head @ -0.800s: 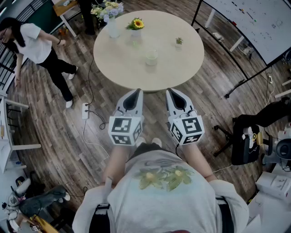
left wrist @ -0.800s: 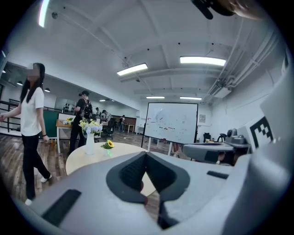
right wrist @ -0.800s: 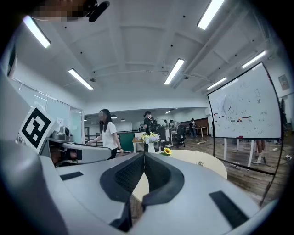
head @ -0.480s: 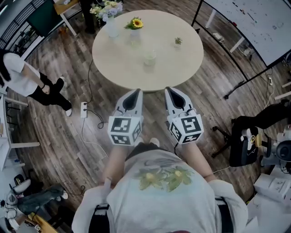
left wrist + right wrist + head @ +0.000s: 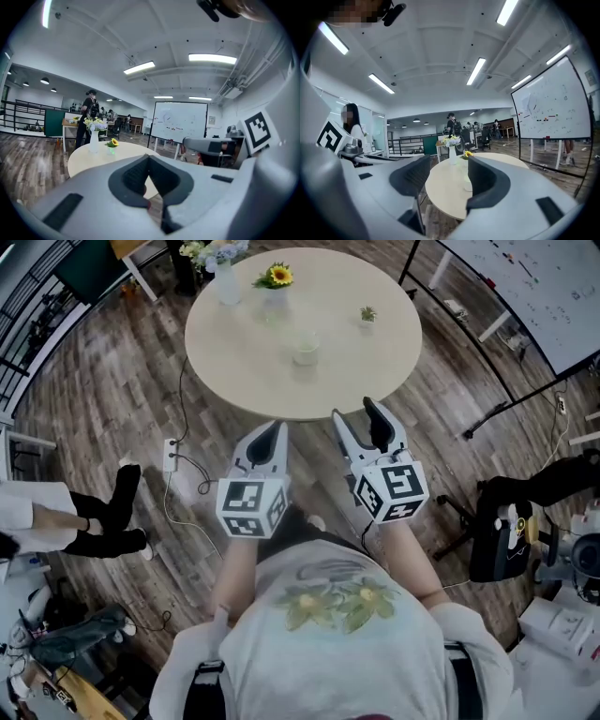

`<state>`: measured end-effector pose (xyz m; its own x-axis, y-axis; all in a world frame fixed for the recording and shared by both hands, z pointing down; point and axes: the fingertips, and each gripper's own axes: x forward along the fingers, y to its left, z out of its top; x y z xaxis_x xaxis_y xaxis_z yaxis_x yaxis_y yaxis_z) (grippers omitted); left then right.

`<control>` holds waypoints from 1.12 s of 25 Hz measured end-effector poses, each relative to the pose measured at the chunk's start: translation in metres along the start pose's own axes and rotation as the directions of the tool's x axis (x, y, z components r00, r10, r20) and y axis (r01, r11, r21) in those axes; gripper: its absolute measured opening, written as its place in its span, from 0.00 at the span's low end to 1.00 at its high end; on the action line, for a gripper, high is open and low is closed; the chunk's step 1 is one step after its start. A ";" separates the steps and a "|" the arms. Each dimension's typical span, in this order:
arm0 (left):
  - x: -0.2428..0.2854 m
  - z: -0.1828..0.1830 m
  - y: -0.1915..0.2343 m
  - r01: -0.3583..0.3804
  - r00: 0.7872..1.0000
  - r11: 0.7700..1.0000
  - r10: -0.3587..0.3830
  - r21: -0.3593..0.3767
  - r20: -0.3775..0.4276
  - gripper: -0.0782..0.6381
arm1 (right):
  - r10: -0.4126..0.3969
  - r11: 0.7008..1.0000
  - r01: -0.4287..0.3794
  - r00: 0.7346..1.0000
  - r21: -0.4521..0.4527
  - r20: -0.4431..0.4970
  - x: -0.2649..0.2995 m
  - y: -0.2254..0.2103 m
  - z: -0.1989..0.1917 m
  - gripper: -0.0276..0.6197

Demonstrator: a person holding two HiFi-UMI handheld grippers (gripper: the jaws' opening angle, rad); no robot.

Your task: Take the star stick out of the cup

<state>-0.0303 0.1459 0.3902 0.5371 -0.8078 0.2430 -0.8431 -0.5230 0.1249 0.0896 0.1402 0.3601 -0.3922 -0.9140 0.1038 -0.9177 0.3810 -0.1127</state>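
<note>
Beige round table [image 5: 239, 352] on plank floor [image 5: 112, 409]; left gripper [image 5: 272, 430] pinched together, right gripper [image 5: 354, 411] spread.

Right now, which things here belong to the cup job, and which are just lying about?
Job: cup, left gripper, right gripper, round table.
Lying about: white flower vase, sunflower, small potted plant, power strip.

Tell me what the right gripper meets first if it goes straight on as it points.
Probably the pale cup on the round table, seen between the right gripper's open fingers; whether it clears the table's near edge is unclear.
</note>
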 end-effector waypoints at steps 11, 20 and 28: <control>0.041 0.002 0.035 -0.006 1.000 1.000 0.006 -0.016 -0.018 0.11 | -0.004 1.000 0.004 1.000 -0.005 -0.021 0.039 -0.025 -0.003 0.44; 0.094 0.020 0.078 0.011 1.000 1.000 -0.012 -0.024 -0.016 0.11 | -0.006 1.000 0.005 1.000 -0.018 -0.029 0.101 -0.043 0.007 0.44; 0.137 0.035 0.124 0.014 0.999 0.999 -0.015 -0.035 -0.028 0.11 | 0.021 0.999 -0.022 0.997 -0.024 -0.073 0.166 -0.051 0.009 0.44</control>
<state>-0.0600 -0.0394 0.4053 0.5490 -0.7917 0.2680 -0.8357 -0.5248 0.1615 0.0720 -0.0327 0.3744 -0.4146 -0.8934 0.1730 -0.9099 0.4045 -0.0914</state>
